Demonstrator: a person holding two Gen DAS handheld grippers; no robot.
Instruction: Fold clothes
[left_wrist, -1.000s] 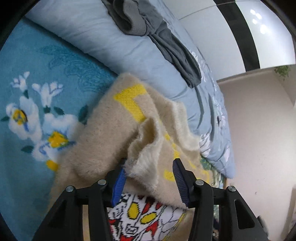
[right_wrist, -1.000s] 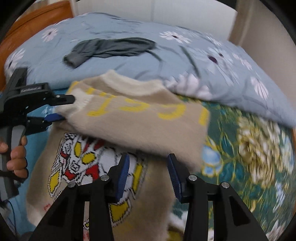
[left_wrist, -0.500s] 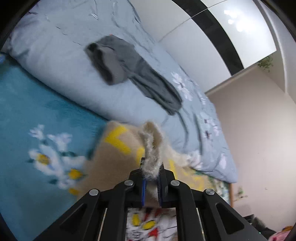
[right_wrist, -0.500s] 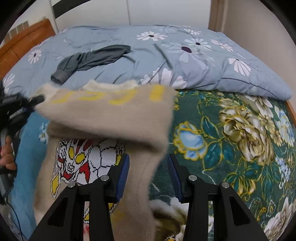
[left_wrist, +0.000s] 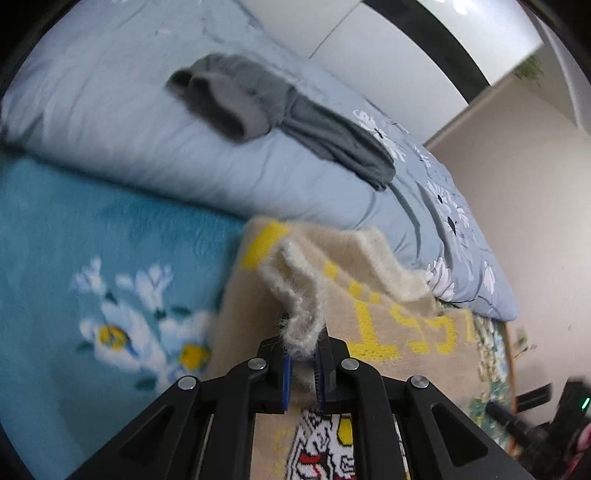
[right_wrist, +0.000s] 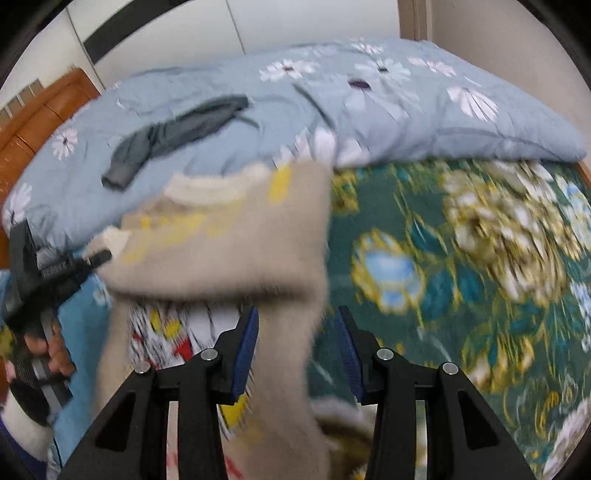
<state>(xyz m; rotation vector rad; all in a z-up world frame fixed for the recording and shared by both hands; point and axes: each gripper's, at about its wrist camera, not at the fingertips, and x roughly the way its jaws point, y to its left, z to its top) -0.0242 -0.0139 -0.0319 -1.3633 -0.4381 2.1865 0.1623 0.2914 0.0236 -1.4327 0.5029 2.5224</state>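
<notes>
On the bed, the beige sweater (left_wrist: 388, 317) lies partly lifted over the floral blankets. The left gripper (left_wrist: 302, 363) is clamped on its fuzzy cream collar edge. The right gripper (right_wrist: 297, 343) stands with fingers apart around a hanging fold. Beyond the sweater, a gray garment (left_wrist: 280, 110) rests on the blue duvet (left_wrist: 110, 122).
</notes>
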